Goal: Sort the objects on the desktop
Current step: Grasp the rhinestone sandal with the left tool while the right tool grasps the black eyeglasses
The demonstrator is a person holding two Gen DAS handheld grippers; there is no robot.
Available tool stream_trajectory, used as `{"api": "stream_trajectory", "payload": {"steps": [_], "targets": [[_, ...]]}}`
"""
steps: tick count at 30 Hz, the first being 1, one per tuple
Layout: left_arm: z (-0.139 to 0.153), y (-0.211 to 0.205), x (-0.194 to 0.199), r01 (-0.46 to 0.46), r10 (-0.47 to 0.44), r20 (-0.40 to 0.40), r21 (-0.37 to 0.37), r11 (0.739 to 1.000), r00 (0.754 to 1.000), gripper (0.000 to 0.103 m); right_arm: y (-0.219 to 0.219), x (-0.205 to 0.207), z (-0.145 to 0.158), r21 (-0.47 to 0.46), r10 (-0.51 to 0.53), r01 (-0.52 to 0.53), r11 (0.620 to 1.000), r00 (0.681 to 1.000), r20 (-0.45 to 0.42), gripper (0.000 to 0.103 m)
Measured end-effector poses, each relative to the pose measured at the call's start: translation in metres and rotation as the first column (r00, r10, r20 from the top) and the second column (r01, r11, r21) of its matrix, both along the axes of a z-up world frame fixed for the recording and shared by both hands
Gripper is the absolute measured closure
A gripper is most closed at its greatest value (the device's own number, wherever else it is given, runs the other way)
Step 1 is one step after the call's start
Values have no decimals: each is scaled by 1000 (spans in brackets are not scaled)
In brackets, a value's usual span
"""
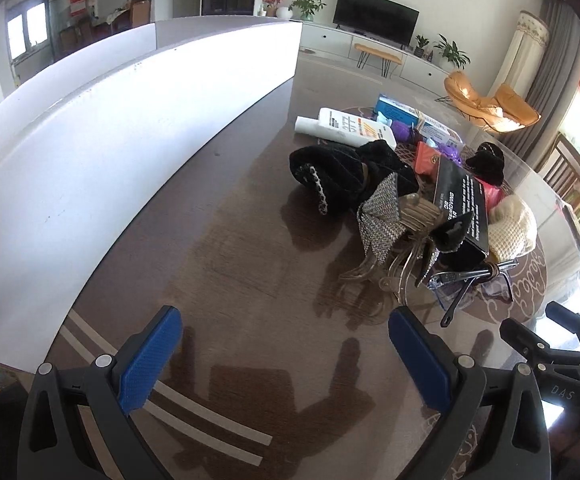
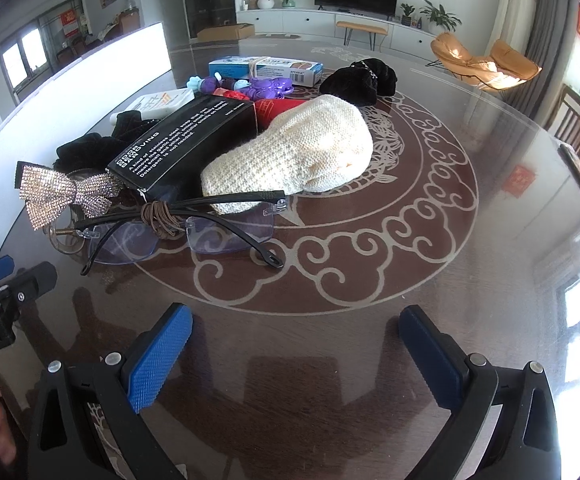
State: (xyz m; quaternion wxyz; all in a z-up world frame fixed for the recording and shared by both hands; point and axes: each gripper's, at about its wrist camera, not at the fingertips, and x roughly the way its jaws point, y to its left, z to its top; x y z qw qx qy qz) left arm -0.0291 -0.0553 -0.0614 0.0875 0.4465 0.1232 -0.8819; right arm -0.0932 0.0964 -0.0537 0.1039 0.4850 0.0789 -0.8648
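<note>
A heap of small objects lies on the round dark table [image 2: 409, 264]. In it are a cream knitted hat [image 2: 301, 156], a black box [image 2: 186, 144], rimless glasses [image 2: 194, 232], a rhinestone bow clip [image 2: 62, 196], a black velvet scrunchie [image 2: 357, 78], a blue-white box [image 2: 266, 68], purple toys [image 2: 266, 86] and a white tube [image 1: 345, 126]. My left gripper [image 1: 286, 344] is open over bare table, short of the bow clip [image 1: 381, 220] and a black velvet piece [image 1: 329, 176]. My right gripper [image 2: 297, 340] is open and holds nothing, near the glasses.
A tall white box wall [image 1: 110, 128] runs along the table's left side. The right gripper's body [image 1: 545, 344] shows at the right edge of the left wrist view. Bare table lies in front of both grippers. Beyond are a TV, a bench and orange chairs.
</note>
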Motion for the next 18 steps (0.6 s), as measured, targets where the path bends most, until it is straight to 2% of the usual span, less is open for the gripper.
{"api": "stream_trajectory", "payload": {"steps": [4, 6, 8, 10, 12, 16, 18], "targets": [[6, -6, 6, -48, 48, -41, -13, 999, 998, 0, -10, -16, 30, -74, 97, -104, 992, 990, -99, 0], [9, -8, 8, -62, 60, -57, -25, 998, 997, 0, -31, -27, 39, -50, 165, -173, 984, 979, -122, 0], [12, -11, 10, -77, 75, -67, -28, 997, 995, 0, -52, -42, 37, -14, 220, -223, 975, 970, -99, 0], [13, -17, 13, -82, 82, -73, -6, 997, 994, 0, -61, -51, 28, 40, 213, -211, 977, 975, -57, 0], [15, -25, 17, -88, 90, -85, 28, 996, 992, 0, -58, -50, 22, 49, 198, -196, 979, 979, -49, 0], [17, -29, 21, -71, 82, -119, 91, 993, 990, 0, -23, -24, 20, 43, 147, -145, 988, 988, -45, 0], [15, -23, 16, -42, 53, -114, 99, 994, 992, 0, -3, -4, 28, 39, 130, -127, 991, 987, -92, 0]]}}
